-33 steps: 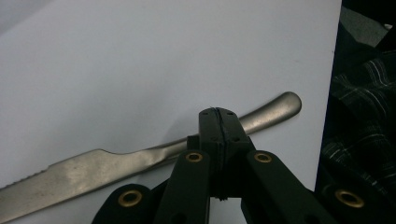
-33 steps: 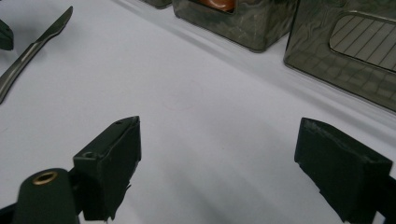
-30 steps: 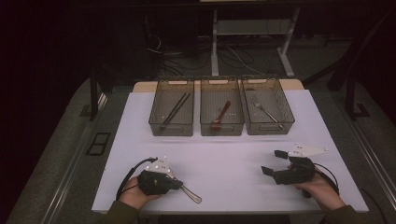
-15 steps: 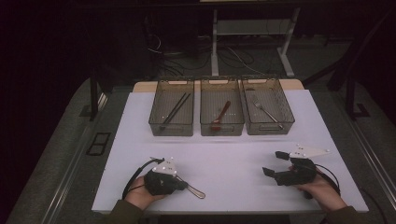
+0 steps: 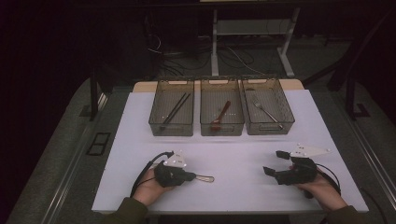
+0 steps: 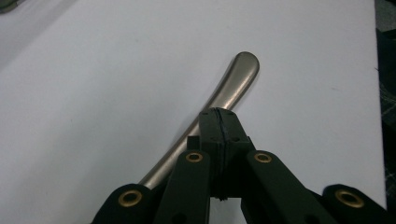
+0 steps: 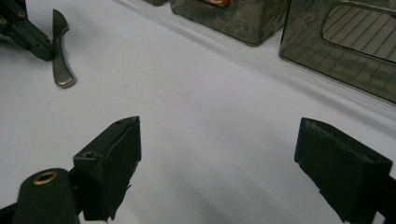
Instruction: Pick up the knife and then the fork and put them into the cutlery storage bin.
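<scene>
Claws sit near the front edge of the white table, one in each hand. The left claw, toward the front left corner, is clenched on the metal handle of a piece of cutlery, whose rounded end sticks out past the pinched jaws and lies low over the table; which kind of cutlery it is I cannot tell. The right claw, toward the front right corner, is released, its jaws wide apart with only bare table between them. Farther back, three clear bins stand side by side near the far edge: the left bin holds chopsticks, the middle bin a spoon, the right bin a fork.
</scene>
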Tool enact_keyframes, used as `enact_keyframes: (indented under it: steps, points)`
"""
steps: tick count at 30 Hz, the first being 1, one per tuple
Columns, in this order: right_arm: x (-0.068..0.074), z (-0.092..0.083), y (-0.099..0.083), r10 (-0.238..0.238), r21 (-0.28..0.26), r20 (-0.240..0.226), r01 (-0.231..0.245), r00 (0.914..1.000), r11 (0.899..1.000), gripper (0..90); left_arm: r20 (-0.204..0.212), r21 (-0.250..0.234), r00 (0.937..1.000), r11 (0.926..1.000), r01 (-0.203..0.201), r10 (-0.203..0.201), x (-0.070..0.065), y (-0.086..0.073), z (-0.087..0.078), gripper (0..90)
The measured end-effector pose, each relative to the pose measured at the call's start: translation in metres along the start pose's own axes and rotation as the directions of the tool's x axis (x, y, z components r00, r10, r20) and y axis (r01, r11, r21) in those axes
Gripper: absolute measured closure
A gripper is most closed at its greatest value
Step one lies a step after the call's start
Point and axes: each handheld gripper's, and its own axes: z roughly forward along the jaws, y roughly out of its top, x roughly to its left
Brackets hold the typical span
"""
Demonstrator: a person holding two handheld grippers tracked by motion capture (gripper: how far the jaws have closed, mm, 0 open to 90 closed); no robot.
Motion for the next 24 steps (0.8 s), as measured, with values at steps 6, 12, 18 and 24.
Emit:
enact_keyframes:
  steps: [6, 12, 18, 24]
  points:
    - [-0.001, -0.001, 0.0, 0.006, -0.002, 0.0, -0.006, 1.0, 1.0, 13.9, -0.019, -0.005, 0.9998, 1.0, -0.003, 0.003, 0.009, 0.01, 0.009, 88.8]
    - [-0.001, -0.001, 0.0, 0.004, -0.004, -0.001, -0.004, 1.0, 1.0, 13.9, -0.035, -0.002, 0.9993, 0.9999, -0.013, 0.012, 0.018, 0.02, 0.018, 88.8]
    - [-0.002, -0.001, 0.0, 0.004, -0.005, -0.001, -0.004, 1.0, 1.0, 13.9, -0.041, -0.009, 0.9991, 0.9999, -0.012, 0.011, 0.023, 0.029, 0.028, 88.8]
    - [-0.002, -0.002, 0.0, 0.003, -0.007, -0.005, -0.003, 1.0, 1.0, 13.9, -0.024, -0.041, 0.9997, 0.9991, -0.007, 0.006, 0.024, 0.033, 0.026, 87.9]
